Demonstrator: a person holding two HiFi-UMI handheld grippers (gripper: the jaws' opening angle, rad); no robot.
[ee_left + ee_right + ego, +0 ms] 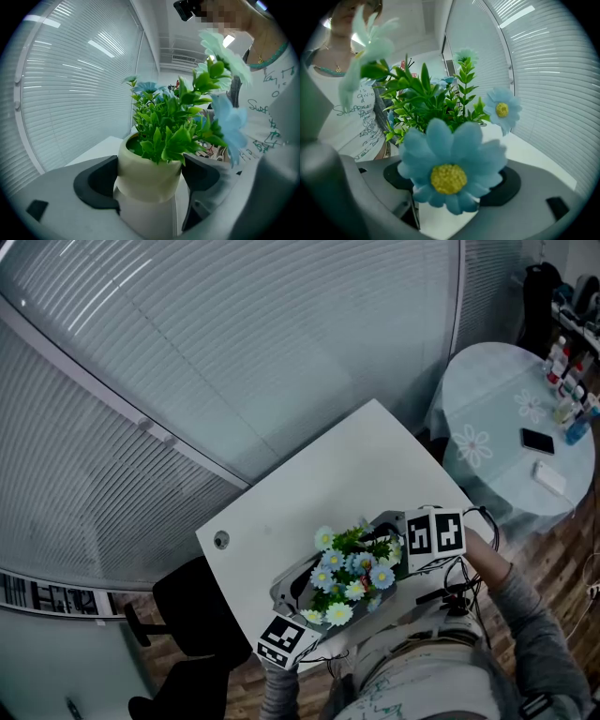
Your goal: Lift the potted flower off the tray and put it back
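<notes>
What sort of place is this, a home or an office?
Most likely an office or meeting room: slatted blinds along the wall, a plain white desk with a black chair, and a round cloth-covered table nearby.

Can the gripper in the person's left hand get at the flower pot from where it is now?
Yes, it looks so. The pot sits right between the left gripper's jaws, with both dark pads seemingly against its cream sides. The leaves rise above the jaws, out of the way.
</notes>
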